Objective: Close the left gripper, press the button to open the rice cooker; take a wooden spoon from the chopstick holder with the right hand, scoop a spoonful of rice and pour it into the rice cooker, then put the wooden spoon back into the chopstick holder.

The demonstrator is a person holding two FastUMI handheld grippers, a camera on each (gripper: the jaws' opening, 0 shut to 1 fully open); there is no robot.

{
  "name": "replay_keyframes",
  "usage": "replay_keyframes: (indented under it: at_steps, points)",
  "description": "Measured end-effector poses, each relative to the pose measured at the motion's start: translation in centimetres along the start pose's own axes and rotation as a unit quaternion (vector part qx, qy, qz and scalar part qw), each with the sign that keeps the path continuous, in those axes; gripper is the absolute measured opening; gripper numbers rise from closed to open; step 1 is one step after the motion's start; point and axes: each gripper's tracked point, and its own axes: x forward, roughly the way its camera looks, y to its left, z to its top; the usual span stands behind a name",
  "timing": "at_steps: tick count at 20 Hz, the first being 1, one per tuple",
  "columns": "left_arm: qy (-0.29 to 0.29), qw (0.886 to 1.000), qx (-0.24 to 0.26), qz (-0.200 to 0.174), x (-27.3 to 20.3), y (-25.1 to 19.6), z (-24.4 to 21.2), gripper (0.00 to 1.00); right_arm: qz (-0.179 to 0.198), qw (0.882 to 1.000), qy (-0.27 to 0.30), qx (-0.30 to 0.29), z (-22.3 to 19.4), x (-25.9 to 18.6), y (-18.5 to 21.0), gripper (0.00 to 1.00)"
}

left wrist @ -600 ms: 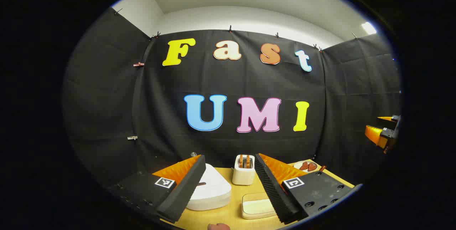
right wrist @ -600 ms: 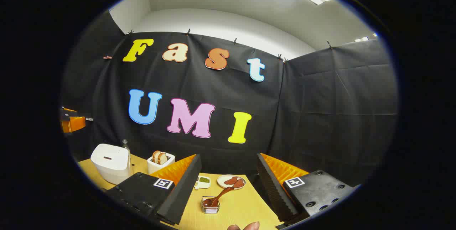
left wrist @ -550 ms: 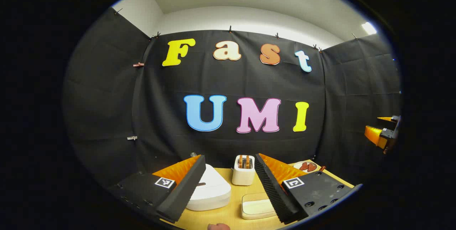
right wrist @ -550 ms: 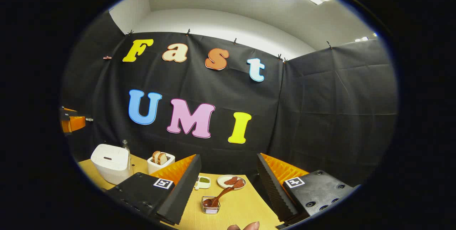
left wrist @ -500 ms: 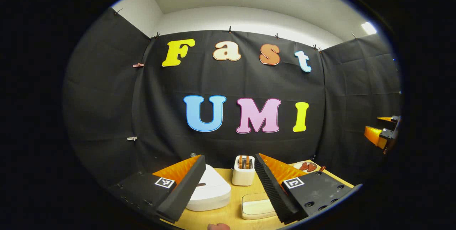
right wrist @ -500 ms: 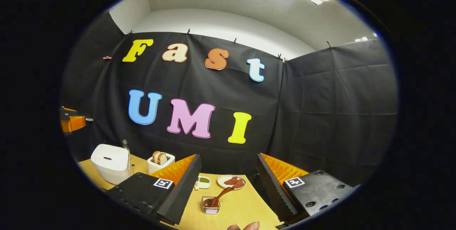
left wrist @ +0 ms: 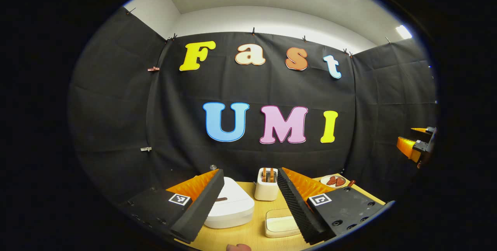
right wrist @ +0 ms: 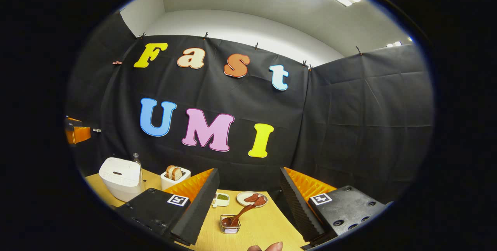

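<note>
Both grippers' jaws wide apart, empty.

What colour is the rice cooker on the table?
White. The rice cooker shows best in the right gripper view, at the table's left side.

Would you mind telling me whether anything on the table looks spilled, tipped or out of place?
Nothing stands out: the rice cooker sits upright and shut, the toaster is upright, and the spoon rests in its clear holder. No spills on the table.
</note>
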Motion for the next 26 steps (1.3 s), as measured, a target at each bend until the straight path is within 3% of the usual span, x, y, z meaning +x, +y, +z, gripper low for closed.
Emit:
replay_keyframes:
  at_steps: [8, 14, 16, 17, 20, 23, 26]
  points:
    - [-0.010, 1.000, 0.007, 0.000, 0.4, 1.0, 0.6, 0.95, -0.001, 1.000, -0.002, -0.005, 0.3, 0.3, 0.4, 0.97]
    - [-0.031, 0.998, -0.008, -0.047, 1.2, 0.3, 2.2, 0.92, -0.008, 1.000, -0.003, -0.015, 0.2, 0.7, 0.4, 0.97]
    - [-0.037, 0.998, 0.000, -0.054, 1.5, 0.8, 2.5, 0.64, -0.011, 1.000, -0.003, -0.019, 0.2, 0.9, 0.3, 0.97]
    - [-0.045, 0.997, 0.004, -0.060, 1.6, 0.9, 2.6, 0.59, -0.014, 1.000, -0.003, -0.019, 0.2, 1.0, 0.3, 0.97]
    - [-0.061, 0.994, -0.007, -0.092, 2.4, 0.9, 3.1, 0.16, -0.019, 1.000, -0.002, -0.016, 0.2, 1.2, 0.4, 0.97]
    - [-0.040, 0.990, -0.023, -0.135, 4.0, 1.3, 2.1, 0.07, -0.026, 0.999, -0.003, -0.021, 0.2, 1.5, 0.5, 0.97]
    - [0.037, 0.988, -0.022, -0.149, 7.2, 3.7, -0.9, 0.06, -0.030, 0.999, 0.001, -0.024, 0.2, 1.7, 0.3, 0.97]
